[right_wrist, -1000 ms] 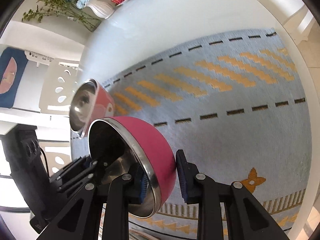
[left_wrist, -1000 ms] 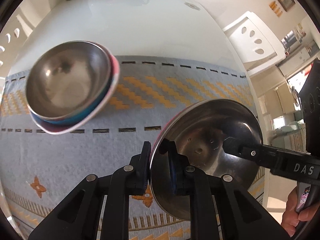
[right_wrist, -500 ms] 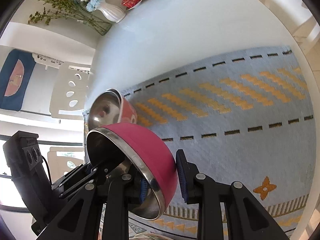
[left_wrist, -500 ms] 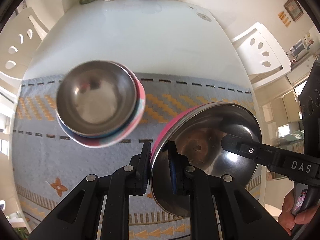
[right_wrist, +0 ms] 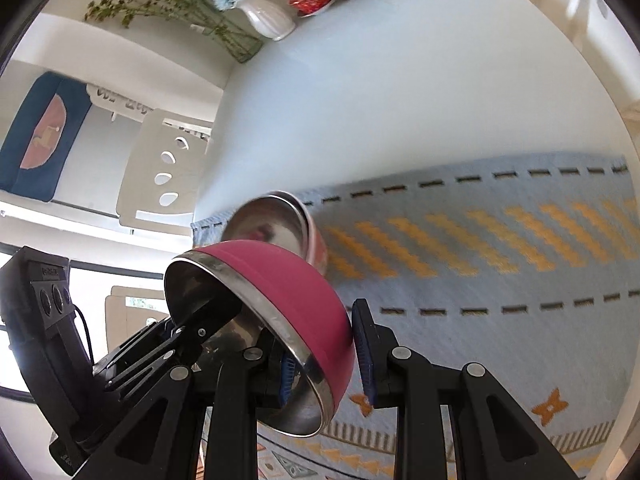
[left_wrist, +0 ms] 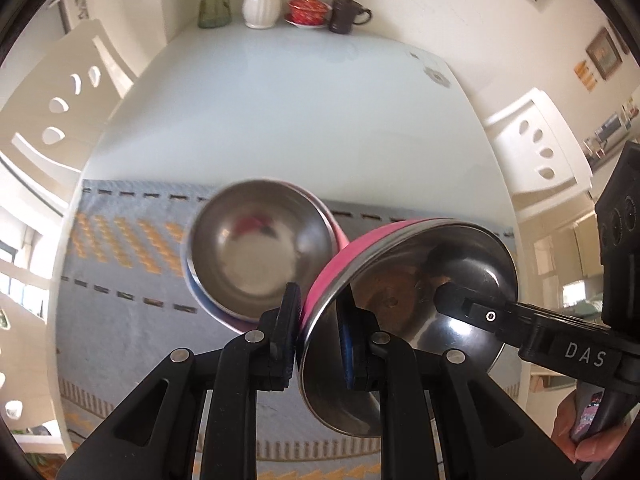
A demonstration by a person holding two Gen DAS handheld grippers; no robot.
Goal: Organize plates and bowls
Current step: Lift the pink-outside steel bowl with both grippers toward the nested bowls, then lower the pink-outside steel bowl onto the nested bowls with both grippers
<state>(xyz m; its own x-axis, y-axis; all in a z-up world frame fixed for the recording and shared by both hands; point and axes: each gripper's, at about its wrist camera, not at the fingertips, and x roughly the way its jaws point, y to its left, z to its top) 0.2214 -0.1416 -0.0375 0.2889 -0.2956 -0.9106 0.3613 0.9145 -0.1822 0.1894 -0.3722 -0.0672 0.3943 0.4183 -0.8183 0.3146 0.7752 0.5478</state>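
- Gripping opposite rim walls, left tongs (left_wrist: pixel 318 330) and right tongs (right_wrist: pixel 325 354) clamp the pink bowl (left_wrist: pixel 404 304), sharing its weight.
- Nested bowls (left_wrist: pixel 256 252) on the counter's mat (left_wrist: pixel 120 280) suggest the stacking target.

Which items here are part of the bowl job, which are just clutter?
In the job:
pink bowl, gripped at its rim by left gripper and right gripper
stacked bowls on the mat

Just lying about:
white vase
red lidded cup
dark teapot
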